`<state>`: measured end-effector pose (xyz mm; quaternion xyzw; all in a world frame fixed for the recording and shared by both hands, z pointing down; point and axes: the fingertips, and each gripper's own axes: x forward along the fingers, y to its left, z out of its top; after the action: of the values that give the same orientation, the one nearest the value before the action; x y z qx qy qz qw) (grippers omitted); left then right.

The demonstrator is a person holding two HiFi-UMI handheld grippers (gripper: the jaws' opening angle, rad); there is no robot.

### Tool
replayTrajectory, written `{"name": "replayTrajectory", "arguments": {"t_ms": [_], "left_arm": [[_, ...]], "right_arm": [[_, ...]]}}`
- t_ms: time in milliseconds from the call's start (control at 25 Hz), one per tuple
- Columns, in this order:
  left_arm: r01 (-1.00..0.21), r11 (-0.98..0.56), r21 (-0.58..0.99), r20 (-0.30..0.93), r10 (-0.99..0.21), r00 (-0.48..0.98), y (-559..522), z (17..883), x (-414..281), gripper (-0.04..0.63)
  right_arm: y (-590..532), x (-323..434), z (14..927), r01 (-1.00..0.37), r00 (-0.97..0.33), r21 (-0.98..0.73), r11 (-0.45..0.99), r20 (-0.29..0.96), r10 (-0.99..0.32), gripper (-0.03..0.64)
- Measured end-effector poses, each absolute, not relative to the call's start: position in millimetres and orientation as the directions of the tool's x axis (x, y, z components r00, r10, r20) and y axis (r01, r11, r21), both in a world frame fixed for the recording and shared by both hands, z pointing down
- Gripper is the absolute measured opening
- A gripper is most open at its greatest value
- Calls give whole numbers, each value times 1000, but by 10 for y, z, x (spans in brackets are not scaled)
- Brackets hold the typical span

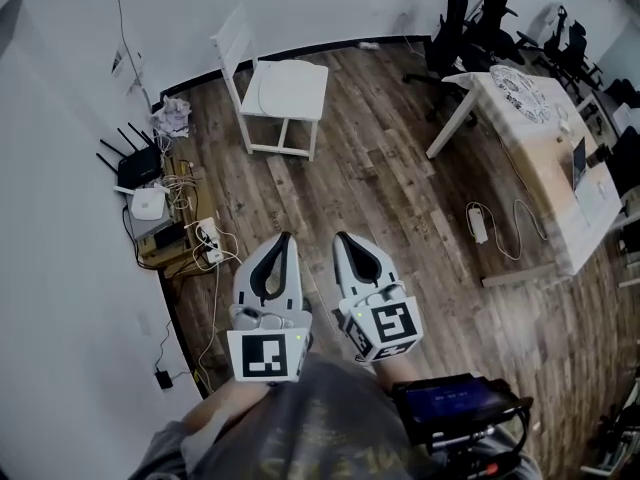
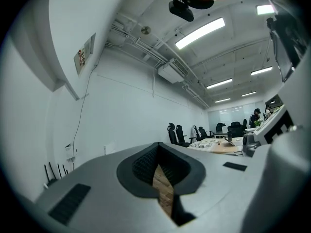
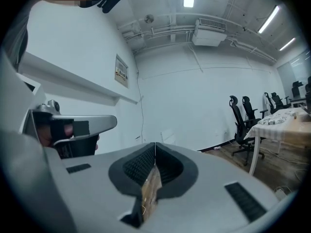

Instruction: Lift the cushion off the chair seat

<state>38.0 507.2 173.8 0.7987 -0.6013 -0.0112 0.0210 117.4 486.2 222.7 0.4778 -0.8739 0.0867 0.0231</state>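
Pointing side by side across the wooden floor [image 1: 400, 198], the left gripper [image 1: 287, 236] and the right gripper [image 1: 340, 236] are both clenched. Each gripper's own view shows its jaw tips meeting with nothing caught between them, only floorboards showing through the hollow behind the tips.

The cushion [image 1: 290, 88], pale and rounded, lies flat on the seat of a white wooden chair [image 1: 235, 48] that stands near the far wall, well apart from both grippers and beyond their tips.

Along the wall at the left, a black router [image 1: 140, 163] with upright antennas sits on the floor among a tangle of cables. At the right stands a long bench [image 1: 545, 158] with white legs. Black office chairs [image 1: 470, 18] cluster behind it. A white power adapter [image 1: 478, 223] with its cord lies on the floor beside the bench.
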Motion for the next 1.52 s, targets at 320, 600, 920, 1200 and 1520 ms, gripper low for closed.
{"name": "replayTrajectory", "arguments": {"t_ms": [320,600,920,1200,1520], "left_arm": [[-958,-283,37,-19,-959,283,4402,1661,209,6],[-955,-295,42,28,-955,296,4075,1829,293,6],[-962,-272,22,80,-959,273,3422,1947,481,6],[-967,-254,-26,95,-963,251,2610,1904,757,6],[-978,-201,-50,105,-975,195,2017,1857,769,6]], "right_arm": [[4206,1002,2128,-844,-535,-110,525,104,-838,9],[3846,1115,2184,-857,-513,-112,503,105,-852,9],[3122,1304,2283,-847,-528,-147,512,108,-842,9],[2277,1577,2244,-829,-555,-154,538,93,-827,9],[1631,1604,2284,-795,-601,-181,579,102,-793,9]]}}
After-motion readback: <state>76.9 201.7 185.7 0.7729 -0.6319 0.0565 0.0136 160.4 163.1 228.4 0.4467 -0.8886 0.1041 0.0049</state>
